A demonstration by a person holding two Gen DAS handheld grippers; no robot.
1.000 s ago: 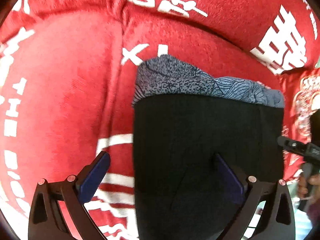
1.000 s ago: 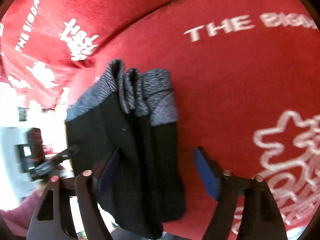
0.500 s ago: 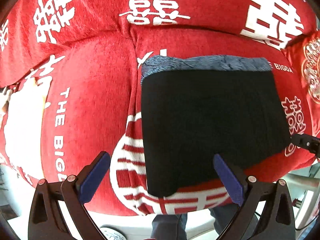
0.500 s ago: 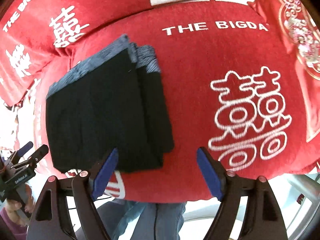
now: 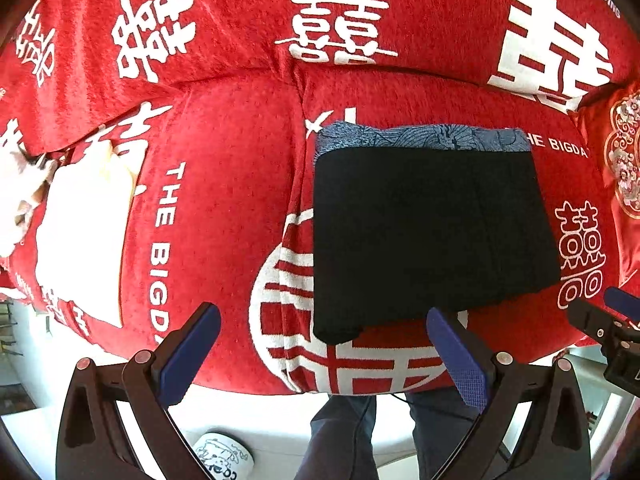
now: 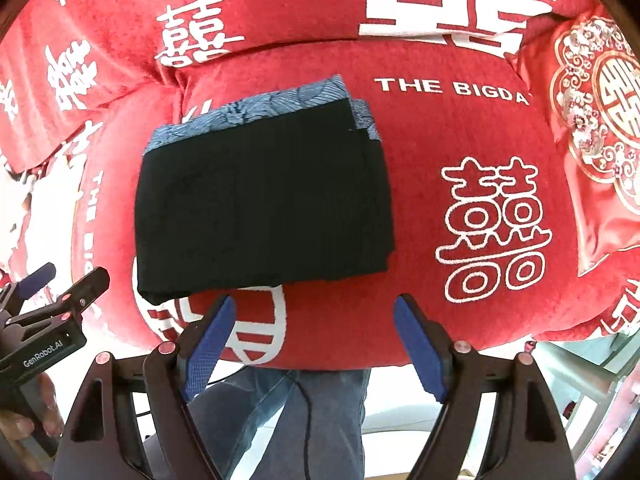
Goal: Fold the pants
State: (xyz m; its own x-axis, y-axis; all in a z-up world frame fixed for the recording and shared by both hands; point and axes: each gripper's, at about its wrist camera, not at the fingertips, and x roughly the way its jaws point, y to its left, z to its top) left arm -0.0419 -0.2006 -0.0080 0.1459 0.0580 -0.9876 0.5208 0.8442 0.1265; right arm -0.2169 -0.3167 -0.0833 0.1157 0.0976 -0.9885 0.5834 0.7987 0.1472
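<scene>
On the red sofa cushion (image 5: 240,184) the folded pants (image 5: 428,236) were left lying flat, near the front edge, clear of both grippers. Compared with one second earlier, both cameras had been pulled well back: the pants, previously filling the lower frame between the fingers, were now seen whole, with cushion edge, white floor and the person's jeans-clad legs (image 6: 280,412) exposed below.

The left gripper (image 5: 324,344) was held released, blue pads wide apart, nothing between them; same for the right gripper (image 6: 312,340). Neither was touching the fabric. The left gripper (image 6: 52,312) was also caught at the left edge of the right wrist view, the right gripper (image 5: 612,328) at the right edge of the left wrist view.

The pants were seen as a compact, roughly rectangular black stack, matte knit-looking, with a blue-grey patterned band (image 5: 424,138) along the far edge. Layered fold edges were visible at the right side (image 6: 368,128) in the right wrist view.

The cushion cover was plush, velvety red, printed with white double-happiness characters and "THE BIGDA" lettering. A shinier satin-like red pillow (image 6: 592,120) with ornate gold-white embroidery was seen at far right. A white mug (image 5: 224,458) with a drawn print was noted on the floor, below the left gripper.
</scene>
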